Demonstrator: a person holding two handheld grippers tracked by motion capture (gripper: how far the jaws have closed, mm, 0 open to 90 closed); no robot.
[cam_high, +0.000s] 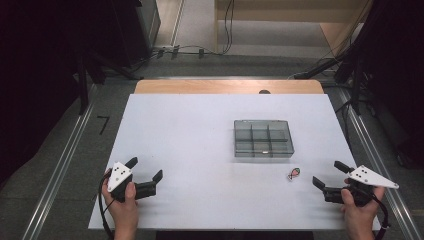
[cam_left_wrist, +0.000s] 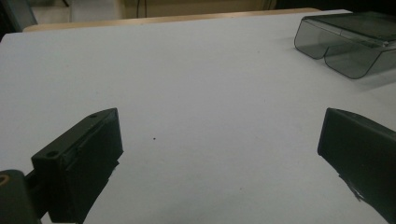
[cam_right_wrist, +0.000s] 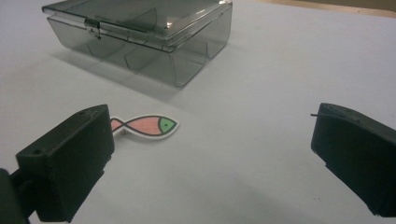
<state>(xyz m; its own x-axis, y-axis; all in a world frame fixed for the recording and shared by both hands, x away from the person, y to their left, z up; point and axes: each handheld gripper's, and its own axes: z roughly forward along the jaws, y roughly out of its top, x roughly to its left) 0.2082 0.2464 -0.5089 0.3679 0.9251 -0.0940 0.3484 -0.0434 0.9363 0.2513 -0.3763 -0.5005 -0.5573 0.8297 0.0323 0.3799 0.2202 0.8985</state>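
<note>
Overhead, a white tabletop (cam_high: 200, 145) carries a smoky clear compartment box (cam_high: 263, 138), lid closed, right of centre, with a small fish sticker (cam_high: 293, 173) lying flat just in front of the box's near right corner. A person's hands come in from the near edge: the left gripper (cam_high: 147, 169) rests near the front left of the tabletop, jaws spread and empty, well apart from both items; the right gripper (cam_high: 330, 173) sits at the front right, jaws likewise spread with nothing between them, pointing toward the fish sticker nearby.

Seen from the left gripper view, its two black jaws stand wide over bare tabletop (cam_left_wrist: 196, 84), the compartment box (cam_left_wrist: 350, 42) off at the upper right.

From the right gripper view, the wide-set jaws frame the scene: the pink fish sticker (cam_right_wrist: 149, 126), its head green, lies flat just beside the left-hand jaw, apart from it, while the compartment box (cam_right_wrist: 140, 37) sits beyond, its dividers visible through the tinted walls.
</note>
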